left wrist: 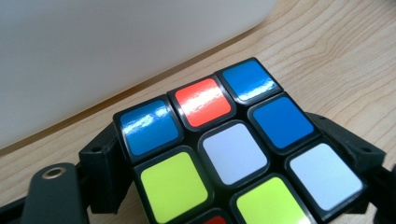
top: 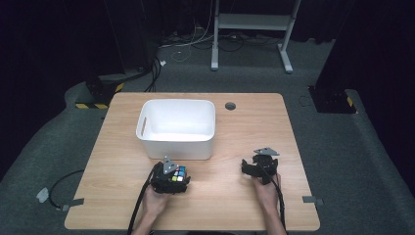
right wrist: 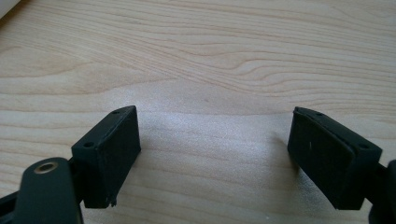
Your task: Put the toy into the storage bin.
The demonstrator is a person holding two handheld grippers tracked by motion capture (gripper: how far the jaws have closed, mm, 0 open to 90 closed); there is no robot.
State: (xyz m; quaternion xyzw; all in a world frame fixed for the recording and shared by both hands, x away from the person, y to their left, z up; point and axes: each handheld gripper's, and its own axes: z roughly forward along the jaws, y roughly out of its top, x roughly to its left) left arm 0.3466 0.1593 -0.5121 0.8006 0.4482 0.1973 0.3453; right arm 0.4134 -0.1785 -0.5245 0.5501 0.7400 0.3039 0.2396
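On the bench, toward 7 o'clock — left tool clamped on the puzzle cube, just in front of the white bin | right tool at 5 o'clock — jaws apart over bare wood, gripping nothing | bin sits at centre, toward 12 o'clock.

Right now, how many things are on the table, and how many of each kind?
Puzzle cube: 1, between the left gripper jaws
White bin: 1
Grippers: 2, counting the right gripper, jaws apart
Total: 4
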